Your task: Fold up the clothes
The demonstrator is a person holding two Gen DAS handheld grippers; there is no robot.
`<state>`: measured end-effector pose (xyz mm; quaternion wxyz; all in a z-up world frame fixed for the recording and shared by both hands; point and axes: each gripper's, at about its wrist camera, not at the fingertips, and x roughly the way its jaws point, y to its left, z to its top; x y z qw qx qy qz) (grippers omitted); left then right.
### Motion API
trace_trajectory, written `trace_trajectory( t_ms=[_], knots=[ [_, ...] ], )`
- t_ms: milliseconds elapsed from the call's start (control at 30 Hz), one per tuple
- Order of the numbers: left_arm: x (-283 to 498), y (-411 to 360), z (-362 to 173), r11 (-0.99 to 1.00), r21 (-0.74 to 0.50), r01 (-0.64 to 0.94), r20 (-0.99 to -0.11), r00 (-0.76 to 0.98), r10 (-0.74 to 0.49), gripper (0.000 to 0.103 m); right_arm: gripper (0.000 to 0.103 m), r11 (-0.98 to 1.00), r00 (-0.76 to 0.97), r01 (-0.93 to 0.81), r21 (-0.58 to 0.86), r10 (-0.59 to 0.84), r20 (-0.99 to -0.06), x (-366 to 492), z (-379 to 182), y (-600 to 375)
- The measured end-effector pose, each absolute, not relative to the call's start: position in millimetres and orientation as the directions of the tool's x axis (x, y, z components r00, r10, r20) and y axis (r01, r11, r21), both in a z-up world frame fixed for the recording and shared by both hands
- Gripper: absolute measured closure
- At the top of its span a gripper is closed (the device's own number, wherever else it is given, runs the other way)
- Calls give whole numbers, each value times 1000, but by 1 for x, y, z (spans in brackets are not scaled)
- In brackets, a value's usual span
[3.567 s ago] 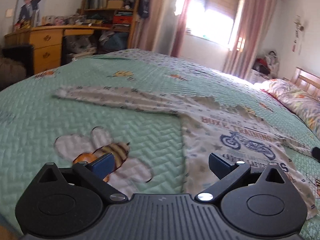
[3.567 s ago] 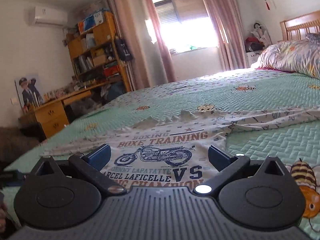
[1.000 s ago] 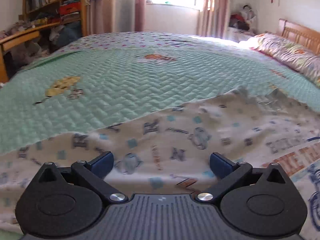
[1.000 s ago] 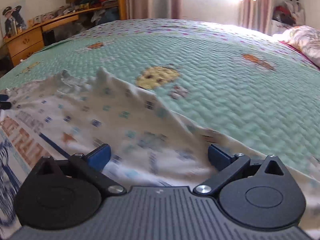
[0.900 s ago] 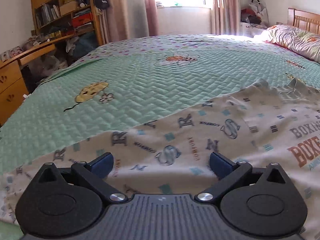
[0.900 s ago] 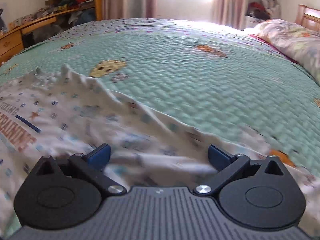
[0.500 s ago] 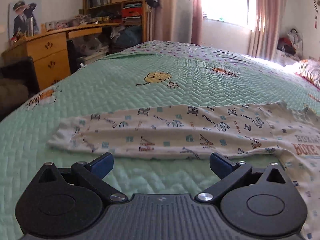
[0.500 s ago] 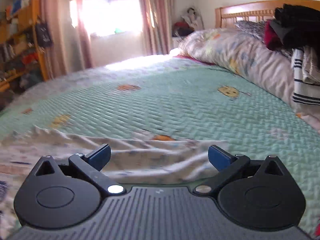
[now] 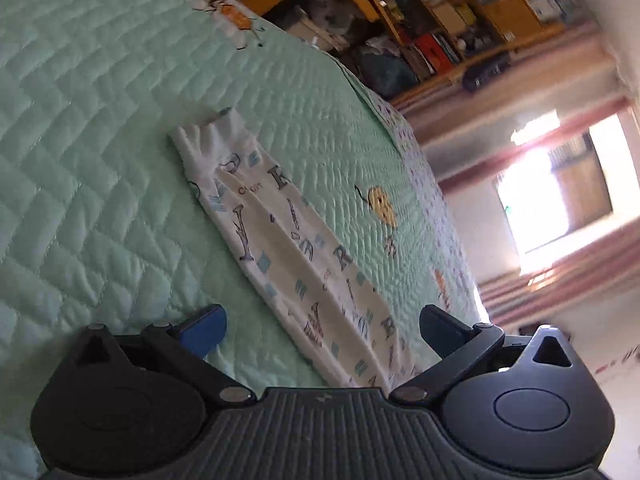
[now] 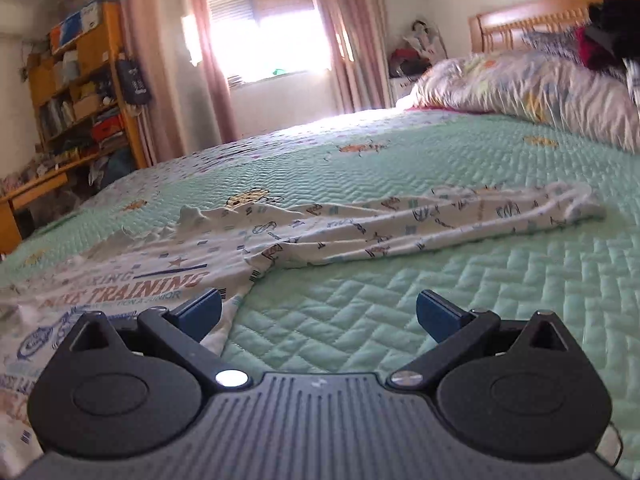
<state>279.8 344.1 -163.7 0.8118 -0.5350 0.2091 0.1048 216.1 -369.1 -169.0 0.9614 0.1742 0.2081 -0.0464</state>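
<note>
We have one shirt (image 10: 168, 264) spread flat on the green quilted bed (image 10: 460, 300), print side up, with both long sleeves stretched out to the sides. Nothing is folded yet, so we judge the step in hand to be bringing the sleeves in over the body.

Left tool (image 9: 322, 326): jaws wide apart, holding nothing. It hangs tilted over the left sleeve (image 9: 288, 248), which runs from between its fingers away to the cuff (image 9: 208, 132) at the far left.

Right tool (image 10: 320, 312): jaws wide apart, holding nothing. It sits low over bare quilt, just right of the shirt's side edge. The right sleeve (image 10: 460, 220) lies farther off, its end to the far right, with some creases near the armpit.

To do the step well, we think each tool should close on its sleeve near the cuff, taking only the cloth and not the quilt beneath. Then lift a little and lay the sleeve straight across the chest. The creases by the right armpit likely need smoothing first, or the fold will set crooked.

Count:
- shirts: one
- sleeves: two
- tools: two
- cuffs clearly seen: one, in the left view

A crumpled duvet (image 10: 540, 88) lies at the far right, well apart.
</note>
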Motion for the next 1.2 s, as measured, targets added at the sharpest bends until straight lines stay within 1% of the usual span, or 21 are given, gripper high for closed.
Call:
trace_trajectory(
  t_ms=[33, 67, 133, 233, 300, 367, 433, 467, 533, 633, 767, 833, 900, 1067, 1200],
  knots=[
    [281, 347, -166, 377, -840, -389, -437, 898, -46, 1, 0, 908, 903, 184, 376, -6, -429, 217, -174, -378],
    [282, 348, -168, 361, -851, -382, -424, 905, -41, 1, 0, 887, 906, 189, 422, 8, -422, 215, -178, -383],
    [283, 347, -169, 358, -853, -379, -418, 908, -36, 1, 0, 869, 918, 177, 463, 25, -396, 211, -183, -385],
    [278, 332, -164, 432, -825, -365, -419, 907, -35, 1, 0, 869, 914, 172, 463, 35, -404, 213, -182, -383],
    [269, 312, -162, 522, -779, -347, -425, 905, -32, 1, 0, 824, 925, 179, 538, 46, -378, 211, -181, -396],
    [261, 290, -162, 651, -683, -331, -444, 896, -10, 1, 0, 729, 945, 200, 654, 34, -326, 206, -184, -419],
    [255, 267, -161, 789, -531, -310, -465, 885, 35, 1, 0, 645, 956, 214, 734, 15, -292, 202, -185, -443],
    [254, 255, -162, 837, -456, -302, -471, 880, 61, 1, 0, 615, 957, 230, 754, -3, -290, 203, -184, -453],
    [255, 242, -161, 874, -378, -306, -479, 872, 98, 1, 0, 548, 954, 269, 792, -37, -298, 205, -183, -474],
    [259, 244, -162, 873, -373, -313, -489, 866, 102, 1, 0, 433, 954, 291, 853, -60, -295, 214, -188, -503],
    [256, 249, -162, 863, -403, -305, -473, 877, 89, 1, 0, 325, 946, 324, 888, -140, -294, 223, -192, -530],
    [256, 250, -162, 866, -395, -307, -475, 875, 93, 1, 0, 284, 939, 338, 898, -168, -300, 228, -195, -542],
    [257, 248, -163, 872, -379, -310, -481, 871, 101, 1, 0, 293, 932, 359, 886, -169, -322, 237, -195, -551],
    [257, 247, -164, 876, -368, -313, -484, 868, 106, 1, 0, 299, 920, 387, 872, -192, -342, 258, -196, -566],
    [258, 246, -164, 878, -362, -314, -486, 867, 109, 1, 0, 302, 927, 367, 880, -195, -319, 268, -199, -575]
  ],
)
